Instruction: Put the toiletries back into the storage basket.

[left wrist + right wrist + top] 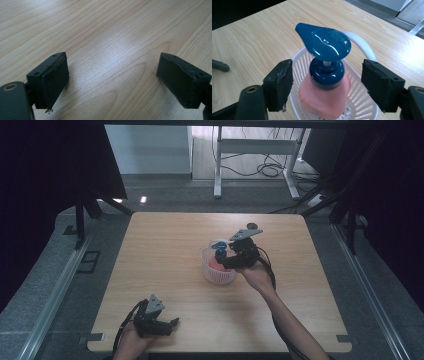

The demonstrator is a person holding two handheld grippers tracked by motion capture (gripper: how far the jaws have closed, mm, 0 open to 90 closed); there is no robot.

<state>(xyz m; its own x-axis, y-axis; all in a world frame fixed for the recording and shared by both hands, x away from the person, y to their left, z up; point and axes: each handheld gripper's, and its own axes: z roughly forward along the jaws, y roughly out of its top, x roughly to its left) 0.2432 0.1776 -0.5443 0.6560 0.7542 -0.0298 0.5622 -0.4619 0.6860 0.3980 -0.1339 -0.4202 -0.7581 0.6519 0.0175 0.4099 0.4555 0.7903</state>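
Left gripper (159, 321) idle at 7 o'clock on the table (165, 240), jaws apart on nothing; right gripper (327, 82) open around a pump bottle (324, 92) in a basket (358, 100).

Bare wood grain between the left jaws in the left gripper view. Near table centre, slightly toward 3 o'clock: pink bottle standing upright inside the white slotted basket, blue pump head (324, 43) on top, spout toward 10 o'clock in the right gripper view. Right jaws spread either side of the blue collar (326, 72), not touching it. Judged: glossy pump head and collar likely slippery and free to press or turn, so poor for a hold; pink body rigid enough, moderate in weight if filled, fill level not discernible. Best hold judged just under the collar. Basket light, likely to lift or tip with the bottle.
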